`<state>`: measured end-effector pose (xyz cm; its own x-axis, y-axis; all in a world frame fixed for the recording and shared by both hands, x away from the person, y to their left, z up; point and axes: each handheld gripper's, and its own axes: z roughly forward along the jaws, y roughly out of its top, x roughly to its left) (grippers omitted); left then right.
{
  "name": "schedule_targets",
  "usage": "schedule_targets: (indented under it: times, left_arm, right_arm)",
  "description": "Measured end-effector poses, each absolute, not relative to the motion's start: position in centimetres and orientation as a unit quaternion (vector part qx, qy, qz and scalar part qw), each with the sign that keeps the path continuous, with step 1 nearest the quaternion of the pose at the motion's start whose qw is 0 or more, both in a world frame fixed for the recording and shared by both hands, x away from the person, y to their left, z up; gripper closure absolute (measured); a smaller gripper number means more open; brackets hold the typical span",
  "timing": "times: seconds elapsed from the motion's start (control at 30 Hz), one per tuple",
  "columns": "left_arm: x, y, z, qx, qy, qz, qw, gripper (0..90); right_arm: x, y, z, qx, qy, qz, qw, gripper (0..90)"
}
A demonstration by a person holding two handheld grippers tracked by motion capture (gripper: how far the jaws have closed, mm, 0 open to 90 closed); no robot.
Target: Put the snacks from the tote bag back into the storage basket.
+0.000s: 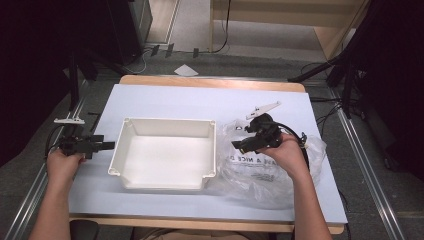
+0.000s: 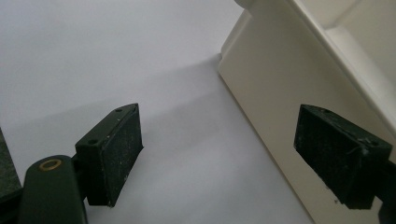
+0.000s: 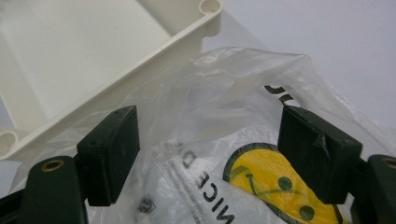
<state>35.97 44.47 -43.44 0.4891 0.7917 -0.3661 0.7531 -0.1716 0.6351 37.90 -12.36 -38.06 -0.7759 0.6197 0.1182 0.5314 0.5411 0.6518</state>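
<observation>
White plastic tray [image 1: 165, 155] in the middle of the white-covered table [image 1: 200, 100], open side up. Just right of the tray, touching its right wall: clear plastic bag [image 1: 260, 170], crumpled, printed with black letters and a yellow smiley face [image 3: 275, 186]. Right gripper [image 1: 239, 145] over the bag, close to the tray's right rim, jaws spread wide above the plastic, gripping nothing; tray corner [image 3: 210, 9] beyond them in the right gripper view. Left gripper [image 1: 107, 145] just outside the tray's left wall, jaws likewise apart and holding nothing, the tray's outer wall [image 2: 280, 93] beside one jaw, bare table surface between them.
</observation>
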Motion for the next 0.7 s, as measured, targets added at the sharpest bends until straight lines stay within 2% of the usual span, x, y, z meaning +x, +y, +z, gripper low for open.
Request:
schedule_targets:
  times: [0.4,0.7]
  left_arm:
    - [35.97,44.44,-43.43,0.765,0.505,0.024,0.398,16.2]
    - [35.96,44.46,-43.43,0.765,0.505,0.025,0.398,16.2]
  right_arm:
    - [37.79,-12.63,-37.69,0.323,0.881,0.335,0.090,20.8]
    - [37.76,-12.83,-37.44,0.333,0.878,0.329,0.094,20.6]
